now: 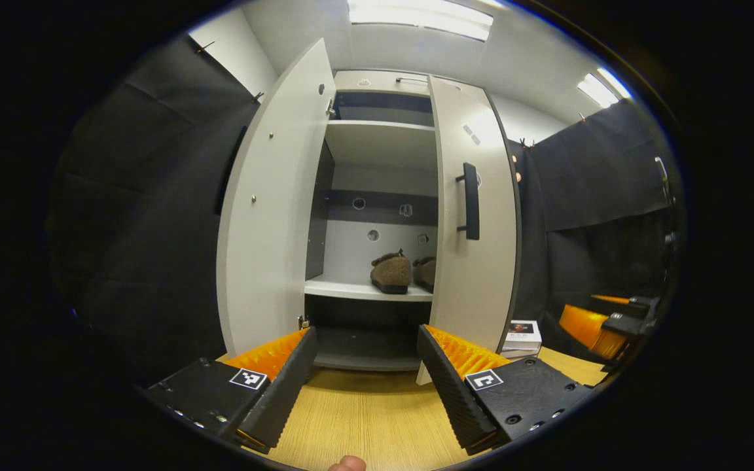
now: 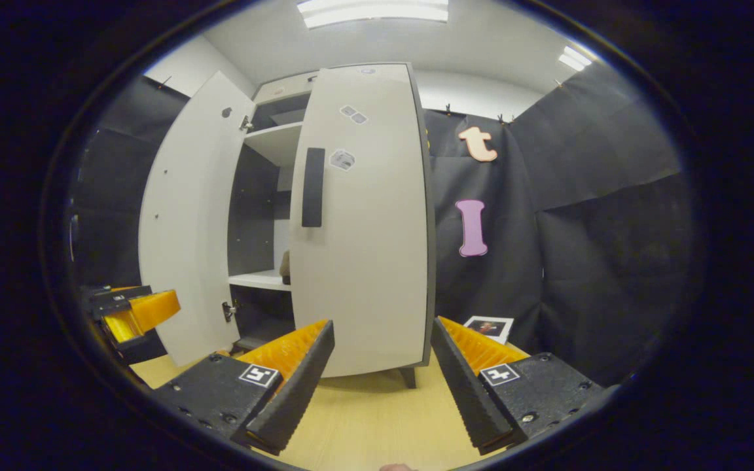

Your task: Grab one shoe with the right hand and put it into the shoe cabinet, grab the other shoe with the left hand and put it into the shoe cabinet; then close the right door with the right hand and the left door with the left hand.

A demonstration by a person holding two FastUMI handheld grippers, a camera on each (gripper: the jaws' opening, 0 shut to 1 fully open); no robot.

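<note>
Currently, the shoe cabinet (image 1: 377,137) stands on the wooden floor (image 1: 364,418) with its left door (image 1: 272,216) swung wide open and its right door (image 1: 475,275) brought round across the right half of the opening; whether it is fully seated cannot be determined. Both brown shoes are inside, on the white middle shelf (image 1: 338,288): one shoe (image 1: 391,273) is fully visible, and the other shoe (image 1: 425,272) sits just beside it, partly hidden behind the edge of the right door. The black handle (image 1: 470,201) on the right door is upright and untouched. In the left gripper view, the left gripper (image 1: 367,347) is held in front of the open section, its fingers spread apart with nothing between them. In the right gripper view, the right gripper (image 2: 382,337) faces the outer surface of the right door (image 2: 364,222), fingers likewise apart and empty, not in contact with the door. That view also shows the left gripper (image 2: 131,314) at the left edge, near the open left door (image 2: 184,229). A small white box (image 1: 523,335) lies on the floor beside the cabinet's right side.
</note>
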